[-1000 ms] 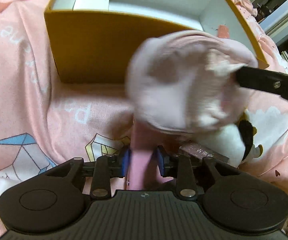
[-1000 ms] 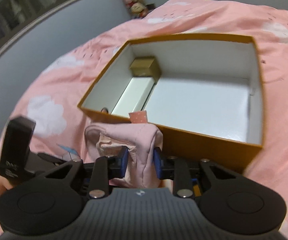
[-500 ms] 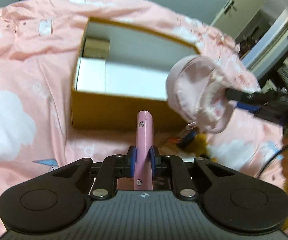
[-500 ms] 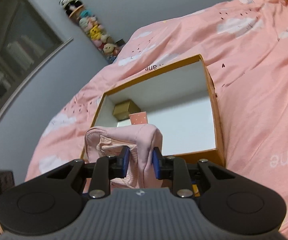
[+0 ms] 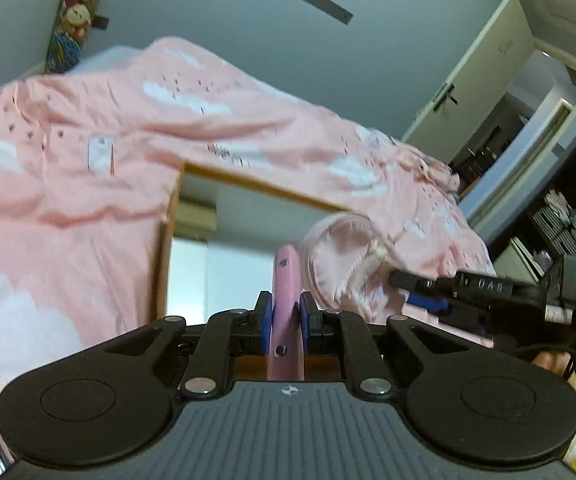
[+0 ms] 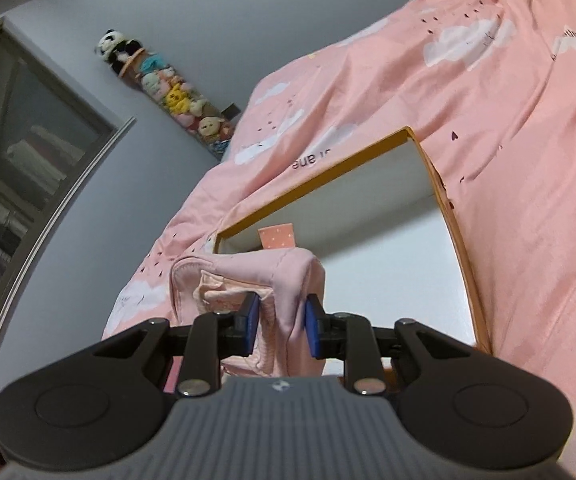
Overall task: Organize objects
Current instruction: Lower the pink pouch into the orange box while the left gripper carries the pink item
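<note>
The left gripper (image 5: pixel 284 316) is clamped on a flat pink bar (image 5: pixel 286 280) that stands on edge between its blue pads, sticking forward over the near wall of the box. The right gripper (image 6: pixel 280 322) is closed on a fold of a soft pink cloth pouch (image 6: pixel 264 276), which hangs bunched from its pads; in the left view the same pouch (image 5: pixel 343 256) hangs just right of the bar, held over the box's right side. Beyond both lies the open yellow box (image 6: pixel 327 178) with a white inside, resting on a pink bedspread (image 5: pixel 68 184) printed with clouds. A small tan carton (image 5: pixel 196 214), somewhat blurred, seems to sit in the box's far left corner. A strip of soft toys (image 6: pixel 176 96) hangs on the grey wall behind.
</note>
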Demonstrator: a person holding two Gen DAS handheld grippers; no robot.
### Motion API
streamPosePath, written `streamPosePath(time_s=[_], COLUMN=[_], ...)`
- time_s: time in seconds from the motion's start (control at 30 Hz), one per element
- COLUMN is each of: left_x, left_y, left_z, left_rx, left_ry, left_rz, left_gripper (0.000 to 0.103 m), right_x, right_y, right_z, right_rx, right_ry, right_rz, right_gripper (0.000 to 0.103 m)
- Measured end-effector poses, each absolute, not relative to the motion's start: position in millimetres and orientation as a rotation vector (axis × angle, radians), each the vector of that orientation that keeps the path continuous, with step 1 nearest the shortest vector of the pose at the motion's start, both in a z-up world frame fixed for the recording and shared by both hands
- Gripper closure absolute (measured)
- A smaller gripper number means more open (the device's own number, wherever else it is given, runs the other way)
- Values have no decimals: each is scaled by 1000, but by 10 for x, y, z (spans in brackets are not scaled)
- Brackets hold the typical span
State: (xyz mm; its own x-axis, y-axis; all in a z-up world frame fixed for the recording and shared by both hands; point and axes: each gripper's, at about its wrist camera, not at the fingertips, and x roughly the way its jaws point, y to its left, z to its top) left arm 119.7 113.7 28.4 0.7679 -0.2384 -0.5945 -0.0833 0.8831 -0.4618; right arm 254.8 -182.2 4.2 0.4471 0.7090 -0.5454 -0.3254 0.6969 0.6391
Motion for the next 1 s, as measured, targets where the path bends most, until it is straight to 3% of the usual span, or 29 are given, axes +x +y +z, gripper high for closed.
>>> streamPosePath(time_s=[0.67, 0.73, 0.87, 1.0], left_x=[2204, 2214, 2242, 2265], left_y=[1175, 1207, 1255, 1234], left_z=[-260, -257, -253, -285], left_rx=[-454, -455, -462, -428], left_ry=[788, 793, 815, 846], left_rz=[12, 7, -4, -17], left_gripper=[93, 103, 103, 103], right_x=[3226, 3242, 3244, 3114], right_y=[-1238, -1192, -1050, -862], right_z=[-783, -835, -877, -752], right_rx=[402, 367, 222, -41], right_ry=[1157, 1188, 1237, 1179], right_rz=[447, 463, 530, 583], right_gripper=[75, 73, 69, 55])
